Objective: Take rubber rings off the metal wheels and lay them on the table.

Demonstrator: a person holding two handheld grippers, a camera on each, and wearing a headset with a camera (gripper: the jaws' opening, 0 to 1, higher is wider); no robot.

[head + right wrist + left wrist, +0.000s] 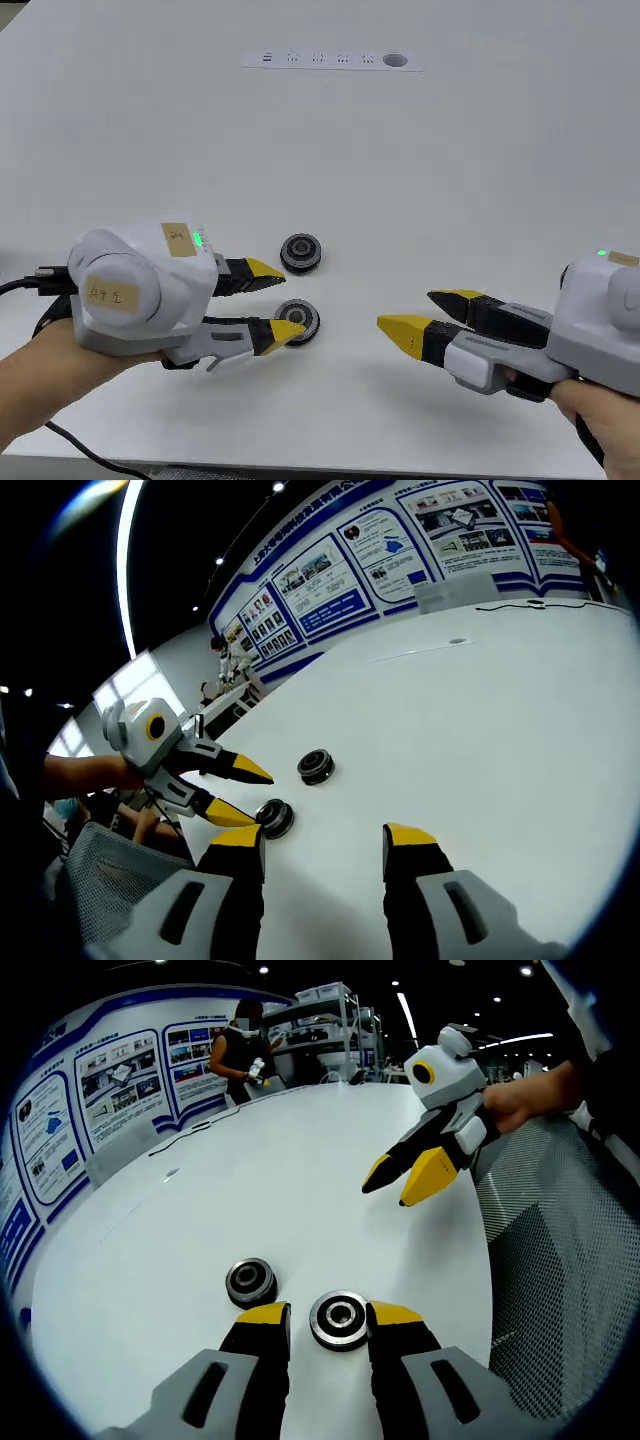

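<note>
Two metal wheels (301, 252) (298, 320); two grippers (292, 300) (405, 308); one socket strip (330, 60).

near wheel (297, 320): flat, black-ringed, metal hub up | far wheel (301, 252): same, just beside it

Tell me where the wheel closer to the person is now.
In the head view the near wheel lies left of centre on the table, between the tips of the open left tongs; the other wheel sits just beyond it.

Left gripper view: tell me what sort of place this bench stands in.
Probably a showroom or demo hall rather than a workshop. Blue-edged display boards line the wall, a storage rack stands beyond the white table, and ceiling lights dot a dark ceiling.
</note>
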